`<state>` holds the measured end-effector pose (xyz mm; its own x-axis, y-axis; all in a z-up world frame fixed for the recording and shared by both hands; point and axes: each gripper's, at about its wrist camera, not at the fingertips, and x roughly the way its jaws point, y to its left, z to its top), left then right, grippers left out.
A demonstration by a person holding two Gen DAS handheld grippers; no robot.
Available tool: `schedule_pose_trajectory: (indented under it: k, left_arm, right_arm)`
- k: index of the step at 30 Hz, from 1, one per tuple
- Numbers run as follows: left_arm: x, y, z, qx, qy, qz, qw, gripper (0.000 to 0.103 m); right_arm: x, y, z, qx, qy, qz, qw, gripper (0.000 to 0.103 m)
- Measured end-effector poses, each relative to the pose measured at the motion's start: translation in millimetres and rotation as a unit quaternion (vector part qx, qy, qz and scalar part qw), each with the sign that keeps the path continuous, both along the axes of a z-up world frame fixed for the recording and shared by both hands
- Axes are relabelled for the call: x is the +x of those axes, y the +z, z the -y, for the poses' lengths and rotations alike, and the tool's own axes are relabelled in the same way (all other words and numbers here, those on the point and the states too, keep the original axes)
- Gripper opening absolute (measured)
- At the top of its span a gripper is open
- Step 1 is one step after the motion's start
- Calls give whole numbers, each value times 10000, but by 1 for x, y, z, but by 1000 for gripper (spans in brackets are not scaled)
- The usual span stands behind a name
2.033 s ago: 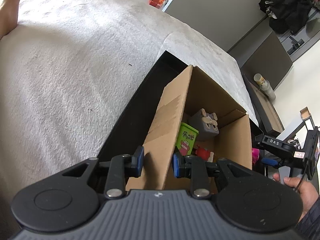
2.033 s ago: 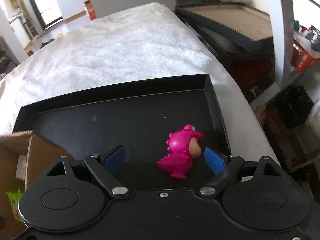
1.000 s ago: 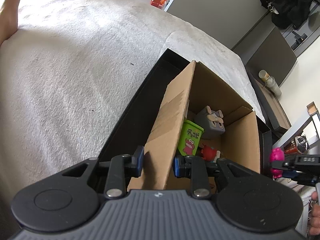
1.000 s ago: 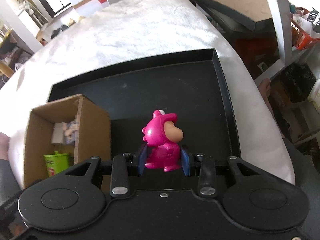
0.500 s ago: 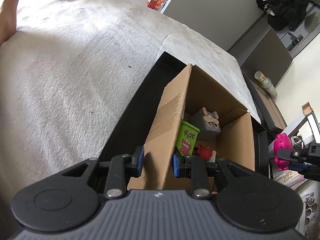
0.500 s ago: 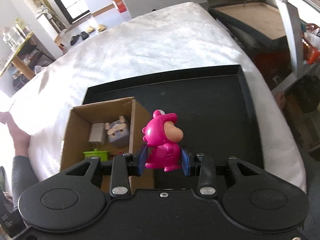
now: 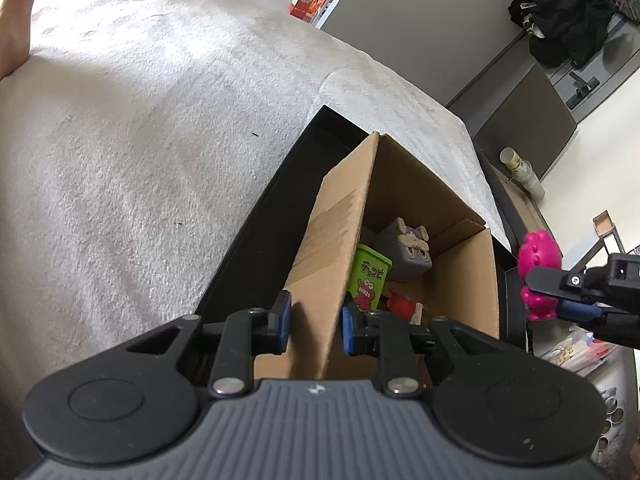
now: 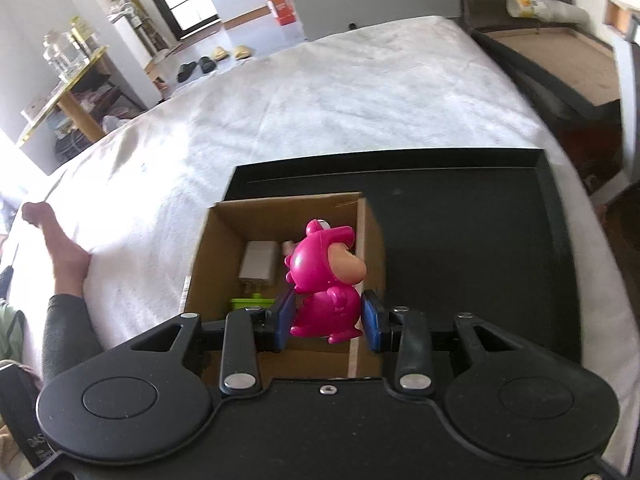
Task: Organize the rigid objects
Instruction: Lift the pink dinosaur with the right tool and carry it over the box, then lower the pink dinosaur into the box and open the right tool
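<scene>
Pink toy dinosaur (image 8: 326,280), clamped in your right gripper (image 8: 327,320), is now hanging over the cardboard box (image 7: 460,280) instead of the black tray (image 8: 480,240), so dropping it in is looking close, while your left gripper (image 7: 314,322) is closing on the box wall.

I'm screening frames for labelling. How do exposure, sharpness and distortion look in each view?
Left wrist view: even light, sharp on the cardboard box, fisheye bends the white blanket. Right wrist view: the blanket blows out at left, the room edges smear, the pink dinosaur toy stays crisp.
</scene>
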<state>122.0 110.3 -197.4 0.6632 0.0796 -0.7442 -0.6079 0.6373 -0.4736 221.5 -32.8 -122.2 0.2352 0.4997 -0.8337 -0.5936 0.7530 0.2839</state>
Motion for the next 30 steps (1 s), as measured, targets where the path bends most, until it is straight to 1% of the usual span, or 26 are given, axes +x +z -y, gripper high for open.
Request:
schedule_pose_trajectory:
  k: [8,11,16,24,26,30]
  left_arm:
    - [-2,-1,-1,-74,30,28,10000,24]
    - [-2,-2,-2,-94,56,28,9999,24]
    - [-2,-1,-1,-78,58,21,10000,24]
    - [-2,-1,0,-77,61,21,9999,24]
    - [-1,-1,0,-84,71,18,9999,24]
    - [-1,0,0,-78,70,20,9999,24]
  right_arm:
    - [-18,-12,-25,-45,259,-56,9996,35]
    - [-20,-17,-31,-58,276,-114,9995,35]
    - [-22,-26,-41,-121,301,-87,9994,35]
    - [-24,-51,-60,-434,472,-107,9979,37]
    - [-23,-59,-62,-534,438,-106,9976,37]
    - [-25,-62,-63,-518,520,-106,9972,38]
